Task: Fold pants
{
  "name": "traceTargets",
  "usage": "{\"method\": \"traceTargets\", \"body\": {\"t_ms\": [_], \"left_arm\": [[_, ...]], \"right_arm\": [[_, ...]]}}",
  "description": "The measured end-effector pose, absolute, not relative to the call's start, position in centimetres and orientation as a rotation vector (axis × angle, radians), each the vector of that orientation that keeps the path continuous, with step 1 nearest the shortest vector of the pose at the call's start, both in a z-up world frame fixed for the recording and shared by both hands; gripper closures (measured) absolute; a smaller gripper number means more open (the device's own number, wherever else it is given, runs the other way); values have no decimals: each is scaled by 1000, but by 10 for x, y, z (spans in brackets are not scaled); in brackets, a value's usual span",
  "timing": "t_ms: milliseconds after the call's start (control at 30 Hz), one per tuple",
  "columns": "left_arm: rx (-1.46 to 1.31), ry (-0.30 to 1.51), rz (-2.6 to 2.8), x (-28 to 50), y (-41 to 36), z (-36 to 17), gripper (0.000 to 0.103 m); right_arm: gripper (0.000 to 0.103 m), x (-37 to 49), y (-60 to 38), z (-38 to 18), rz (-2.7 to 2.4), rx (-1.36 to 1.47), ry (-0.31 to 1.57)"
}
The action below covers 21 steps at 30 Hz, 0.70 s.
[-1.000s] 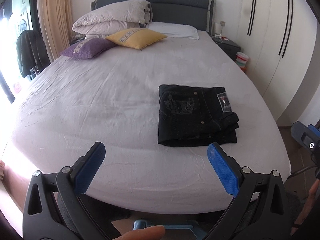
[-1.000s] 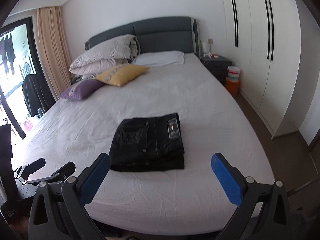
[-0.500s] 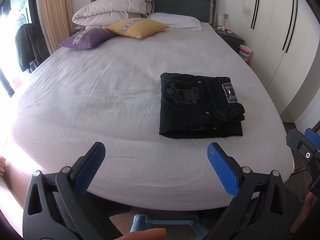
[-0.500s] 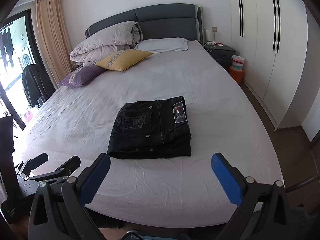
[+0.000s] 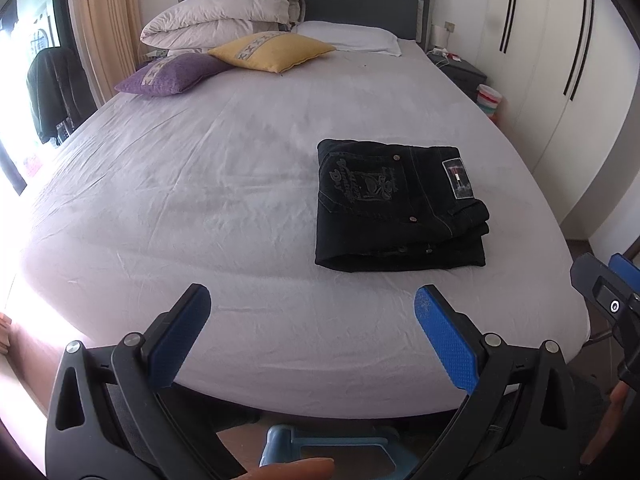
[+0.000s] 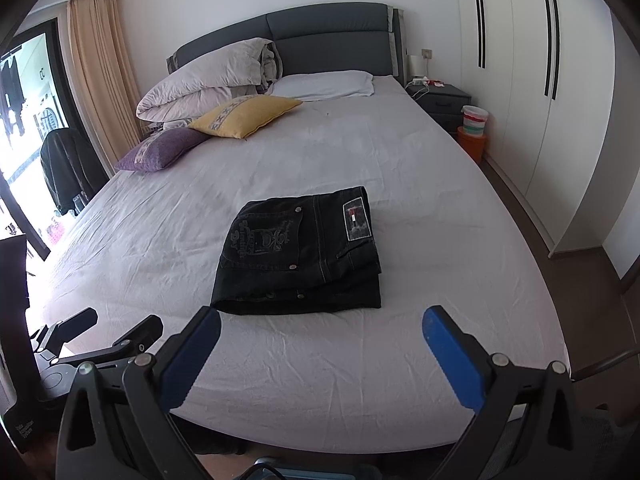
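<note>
Black pants [image 5: 396,204] lie folded into a neat rectangle on the white bed sheet [image 5: 200,208], towards the foot of the bed; they also show in the right wrist view [image 6: 300,252]. My left gripper [image 5: 312,300] is open and empty, held off the foot of the bed, to the near left of the pants. My right gripper [image 6: 320,324] is open and empty, just short of the pants' near edge. The right gripper's body shows at the right edge of the left wrist view [image 5: 608,300].
Yellow [image 5: 272,50] and purple [image 5: 172,74] cushions, a folded duvet [image 5: 224,12] and a white pillow [image 5: 348,36] lie at the headboard. A nightstand [image 6: 440,98] and buckets [image 6: 474,128] stand right of the bed, by white wardrobes [image 6: 540,80]. A dark jacket [image 6: 66,168] hangs at left.
Both grippers have moved forward a little towards the bed, so the pants look nearer and larger. Both stay open. The pants have not moved.
</note>
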<state>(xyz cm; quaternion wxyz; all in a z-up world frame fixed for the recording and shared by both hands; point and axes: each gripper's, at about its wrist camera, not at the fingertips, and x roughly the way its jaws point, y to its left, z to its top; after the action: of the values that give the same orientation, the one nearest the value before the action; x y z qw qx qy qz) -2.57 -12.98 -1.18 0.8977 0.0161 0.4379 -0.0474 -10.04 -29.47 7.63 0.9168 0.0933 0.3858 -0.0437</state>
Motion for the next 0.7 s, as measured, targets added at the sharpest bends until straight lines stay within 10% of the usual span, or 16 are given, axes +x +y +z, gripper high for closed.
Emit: {"method": "traceTargets", "body": {"t_ms": [700], "left_arm": [[34,917,-103,-26,-131,-15,0]], "right_arm": [[0,-102,-294,75,-91,192,799]]}}
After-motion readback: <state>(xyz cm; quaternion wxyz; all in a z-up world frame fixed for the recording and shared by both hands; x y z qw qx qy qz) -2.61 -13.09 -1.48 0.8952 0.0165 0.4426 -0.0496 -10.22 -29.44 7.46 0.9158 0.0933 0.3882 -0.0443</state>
